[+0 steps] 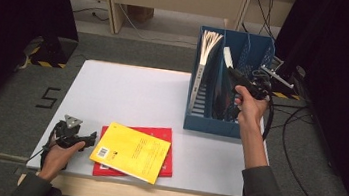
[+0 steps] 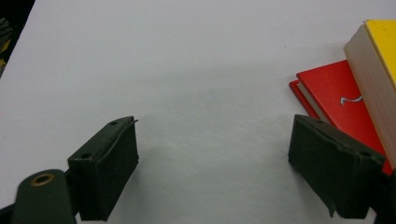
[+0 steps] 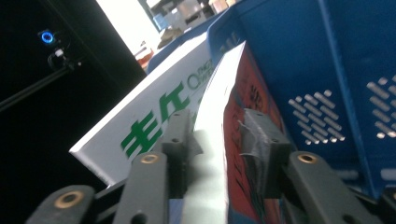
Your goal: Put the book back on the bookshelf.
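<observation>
A: Start at the left. What is the left hand-held gripper point(image 1: 91, 139) doing?

B: It rests low at the near left of the tabletop point(image 1: 128, 92), jaws spread wide with nothing between them, pointing right toward the yellow book point(image 1: 130, 151). That book lies flat on a red book point(image 1: 168, 150) near the front edge, its long axis running left to right and slightly skewed.

A: And further right?

B: The blue bin point(image 1: 199, 122) stands at the far right of the tabletop. A book with fanned pages point(image 1: 207, 51) stands on edge in its left part.

A: The right hand-held gripper point(image 1: 232, 75)?

B: It is over the bin, at the top edge of a white-and-red book point(image 3: 233, 116). That book stands on edge in the bin, long axis upright and leaning, just beside a white book with green lettering point(image 3: 154, 126). The jaws straddle its edge; one pad lies against the pages, the other seems to stand just off the red cover, so the hold looks slack.
</observation>
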